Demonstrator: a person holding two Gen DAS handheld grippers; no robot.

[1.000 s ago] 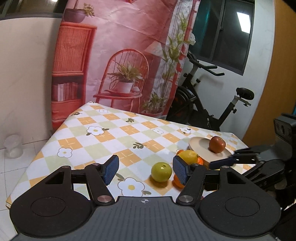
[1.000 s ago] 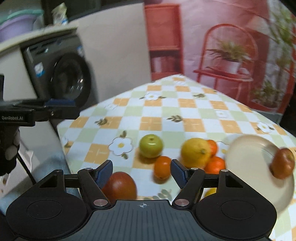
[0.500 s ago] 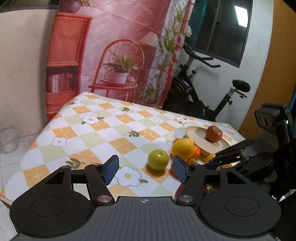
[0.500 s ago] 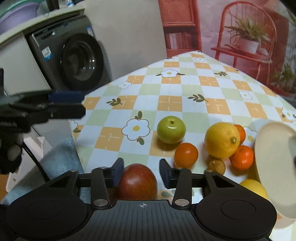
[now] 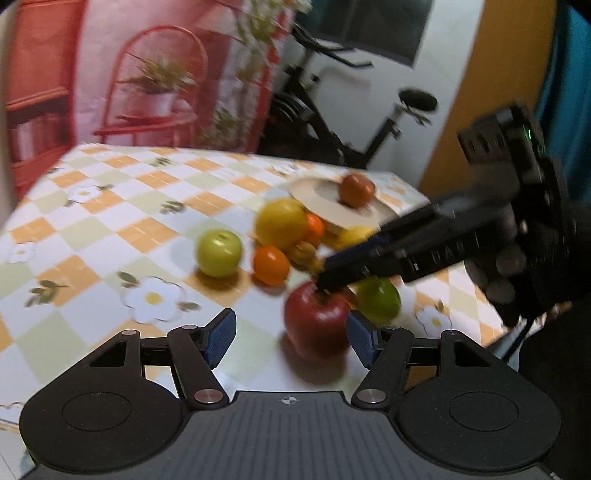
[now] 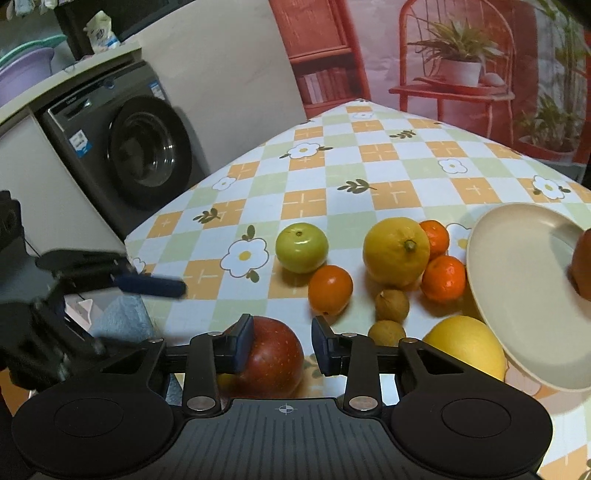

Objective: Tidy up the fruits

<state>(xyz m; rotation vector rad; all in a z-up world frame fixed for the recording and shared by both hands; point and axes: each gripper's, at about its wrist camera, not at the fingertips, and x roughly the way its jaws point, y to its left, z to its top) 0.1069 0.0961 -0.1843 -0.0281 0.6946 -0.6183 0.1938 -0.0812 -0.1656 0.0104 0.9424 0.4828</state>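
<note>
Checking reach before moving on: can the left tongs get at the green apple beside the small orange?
Probably yes. The left tongs stand open, and only bare tablecloth lies between them and the green apple; the red apple sits right of that path.

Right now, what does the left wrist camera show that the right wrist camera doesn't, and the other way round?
Only the left wrist view shows the exercise bike and the dark window. Only the right wrist view shows the washing machine and the purple basin above it. Both show the checked tablecloth, the near red apple, the green apple, the lemon, the oranges and the plate.
</note>
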